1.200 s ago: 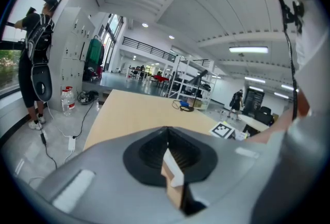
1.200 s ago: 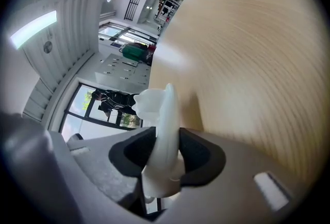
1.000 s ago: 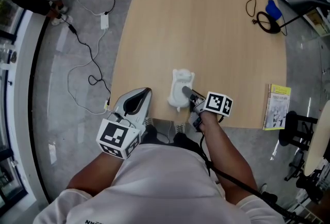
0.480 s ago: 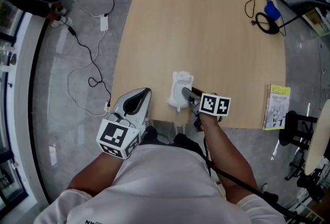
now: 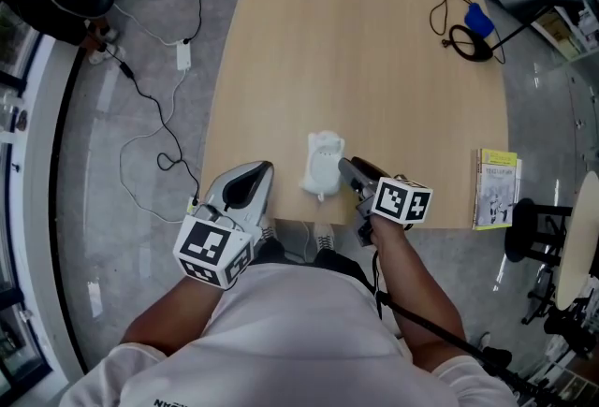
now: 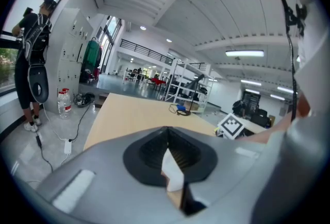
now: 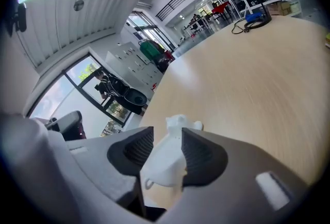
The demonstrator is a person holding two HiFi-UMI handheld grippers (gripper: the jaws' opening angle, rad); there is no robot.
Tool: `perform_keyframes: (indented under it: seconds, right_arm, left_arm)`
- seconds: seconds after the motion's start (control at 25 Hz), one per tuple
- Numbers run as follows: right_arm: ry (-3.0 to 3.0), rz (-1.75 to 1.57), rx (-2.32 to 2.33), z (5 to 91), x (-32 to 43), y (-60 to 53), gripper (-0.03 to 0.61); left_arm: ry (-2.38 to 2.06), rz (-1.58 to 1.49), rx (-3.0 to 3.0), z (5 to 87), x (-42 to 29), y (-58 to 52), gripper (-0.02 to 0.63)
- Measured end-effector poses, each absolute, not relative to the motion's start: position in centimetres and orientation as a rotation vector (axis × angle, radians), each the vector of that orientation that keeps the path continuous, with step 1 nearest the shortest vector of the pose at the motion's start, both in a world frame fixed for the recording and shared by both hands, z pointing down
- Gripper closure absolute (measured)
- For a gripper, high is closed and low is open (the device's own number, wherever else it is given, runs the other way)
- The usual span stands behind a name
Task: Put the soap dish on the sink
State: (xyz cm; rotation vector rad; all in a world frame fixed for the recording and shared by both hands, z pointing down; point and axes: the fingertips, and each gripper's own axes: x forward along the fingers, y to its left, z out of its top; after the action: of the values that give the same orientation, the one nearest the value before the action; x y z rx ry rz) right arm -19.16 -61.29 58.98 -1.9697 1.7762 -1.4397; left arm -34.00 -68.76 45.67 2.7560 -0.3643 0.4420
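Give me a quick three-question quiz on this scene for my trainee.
1. True or false: the soap dish rests on a sink.
2. The soap dish lies: A near the table's front edge, B at its centre, C at its far edge.
3. Which gripper has the soap dish before its jaws?
Key: 1 false, it lies on the table, no sink in view. 2 A. 3 the right gripper; its jaws are closing, soap dish between them, pads not yet pressing.
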Motion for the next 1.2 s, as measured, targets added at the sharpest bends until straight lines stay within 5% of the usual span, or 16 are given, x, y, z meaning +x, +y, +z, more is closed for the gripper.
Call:
perform_keyframes:
  seconds: [0.24, 0.64, 1.2]
  right_arm:
    - [1.851, -1.207, -1.989, 51.7, -20.4, -59.3, 0.575]
    - [1.918, -0.832, -2.088, 40.8, -22.9, -56.6, 0.575]
    - [2.065, -0.754, -2.110, 40.6, -22.5, -53.0, 0.576]
  left_arm:
    - [-0.277, 0.370, 2.749, 43.8, -33.3, -68.3, 0.607]
    - [-0.188, 0.299, 2.825, 40.8, -32.9, -66.9, 0.607]
    - [-0.374, 0.259, 2.856, 39.9, -33.3, -65.0, 0.607]
